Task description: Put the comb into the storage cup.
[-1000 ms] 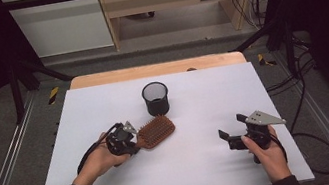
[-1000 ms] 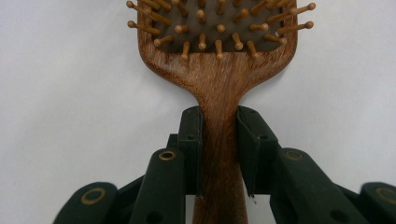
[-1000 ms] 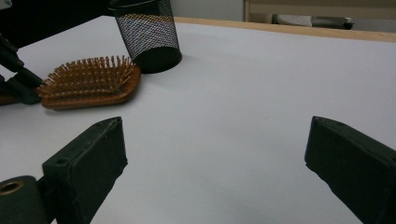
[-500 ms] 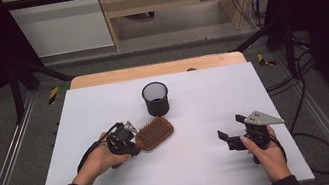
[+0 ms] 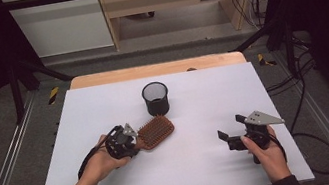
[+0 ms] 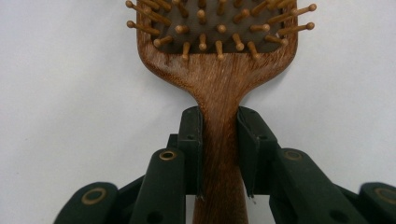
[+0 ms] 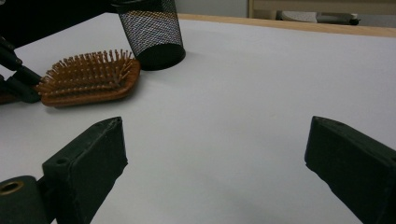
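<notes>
The lower end of the hairbrush (image 6: 219, 84) handle ran off the bottom edge of the left gripper view, and the head was cut off at the top. The inside of the black mesh cup (image 5: 156, 98) could not be made out from above; no contents could be confirmed. Its rim was cropped in the right gripper view.

The left gripper (image 5: 125, 140) had just been closing, and its pads pressed both sides of the wooden handle at the neck. The brush lay bristles up on the white table (image 5: 204, 101), left of centre, its head just in front of the cup and apart from it.

The right gripper (image 5: 233, 134) stood well apart on the right, jaws wide with nothing between them. Bare table lay between it and the brush.
</notes>
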`<state>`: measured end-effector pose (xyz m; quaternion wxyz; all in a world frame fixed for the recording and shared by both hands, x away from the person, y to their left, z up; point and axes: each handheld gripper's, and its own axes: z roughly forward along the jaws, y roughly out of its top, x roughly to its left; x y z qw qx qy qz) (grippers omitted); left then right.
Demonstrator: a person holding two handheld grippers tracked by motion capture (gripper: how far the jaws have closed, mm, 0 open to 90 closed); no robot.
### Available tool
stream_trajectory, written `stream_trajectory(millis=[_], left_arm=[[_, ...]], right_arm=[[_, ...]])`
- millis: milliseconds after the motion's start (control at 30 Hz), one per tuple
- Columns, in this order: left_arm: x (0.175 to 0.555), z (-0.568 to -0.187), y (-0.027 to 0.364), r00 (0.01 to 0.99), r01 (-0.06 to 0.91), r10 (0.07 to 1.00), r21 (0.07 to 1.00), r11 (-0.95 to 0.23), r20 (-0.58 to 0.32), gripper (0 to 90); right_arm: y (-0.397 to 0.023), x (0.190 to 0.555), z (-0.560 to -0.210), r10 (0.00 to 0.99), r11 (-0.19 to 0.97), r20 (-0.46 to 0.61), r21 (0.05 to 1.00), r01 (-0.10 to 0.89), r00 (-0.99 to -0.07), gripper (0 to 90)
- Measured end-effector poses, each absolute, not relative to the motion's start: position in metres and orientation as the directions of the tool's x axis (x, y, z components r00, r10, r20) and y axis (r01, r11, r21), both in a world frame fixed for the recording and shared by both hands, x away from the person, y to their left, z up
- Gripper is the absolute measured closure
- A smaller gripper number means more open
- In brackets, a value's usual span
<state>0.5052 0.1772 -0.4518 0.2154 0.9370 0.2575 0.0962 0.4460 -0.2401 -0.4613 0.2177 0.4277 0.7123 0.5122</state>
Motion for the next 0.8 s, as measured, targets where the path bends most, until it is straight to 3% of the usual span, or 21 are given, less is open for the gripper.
stream_trajectory(millis=[233,300,533,800], left_arm=[[0.494,-0.437,0.182,0.830,0.411,0.548,0.550,-0.727,0.104,72.8],[0.486,-0.429,0.184,0.806,0.386,0.579,0.629,-0.675,0.127,72.8],[0.466,-0.423,0.183,0.758,0.322,0.637,0.768,-0.553,0.141,72.8],[0.458,-0.423,0.189,0.725,0.279,0.670,0.822,-0.496,0.159,72.8]], right_arm=[[-0.238,0.444,-0.459,0.829,0.091,0.141,0.921,0.380,-0.541,5.5],[-0.234,0.443,-0.456,0.821,0.076,0.154,0.925,0.372,-0.550,5.6],[-0.203,0.442,-0.450,0.754,0.004,0.243,0.928,0.373,-0.611,5.6],[-0.170,0.442,-0.441,0.678,-0.066,0.321,0.922,0.380,-0.661,4.9]])
